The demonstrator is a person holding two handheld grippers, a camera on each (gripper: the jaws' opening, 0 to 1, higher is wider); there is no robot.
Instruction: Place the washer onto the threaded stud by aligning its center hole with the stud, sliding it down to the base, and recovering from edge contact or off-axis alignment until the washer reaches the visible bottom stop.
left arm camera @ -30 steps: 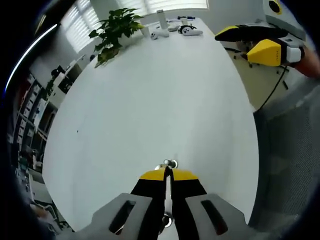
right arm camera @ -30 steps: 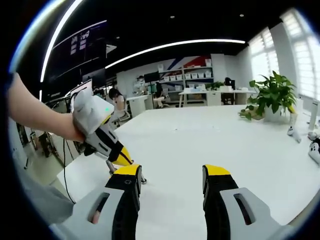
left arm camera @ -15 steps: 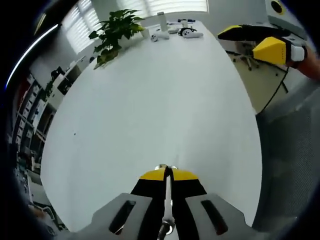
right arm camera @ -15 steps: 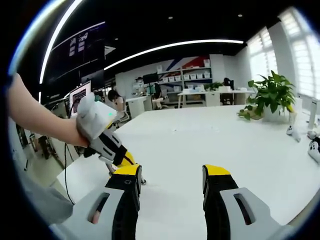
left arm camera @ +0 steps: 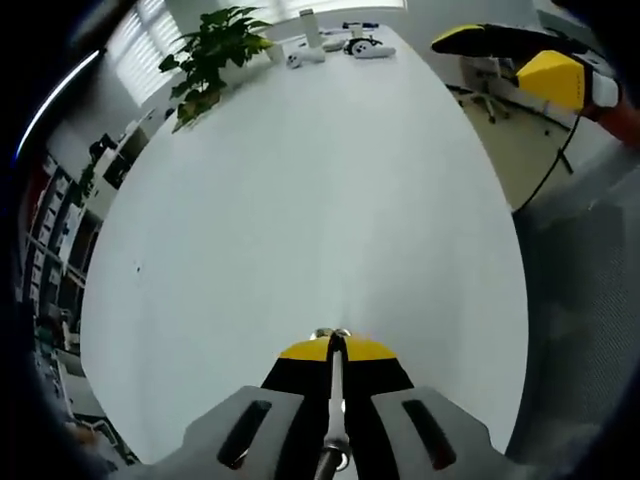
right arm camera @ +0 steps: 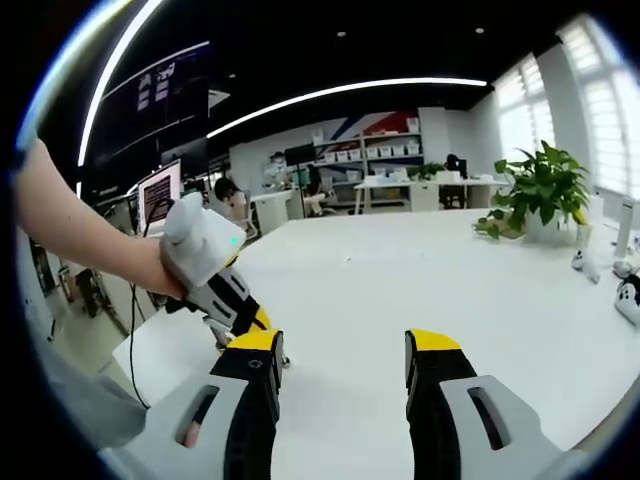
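You get no readable text, label, brand or number in either view. The dark wall screens (right arm camera: 165, 85) at upper left of the right gripper view carry pale marks, too blurred to read.

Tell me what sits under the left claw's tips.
Beyond the closed left claw, a small metal part pokes out above the white table. The claw covers everything lower, so stud and washer seating cannot be judged.
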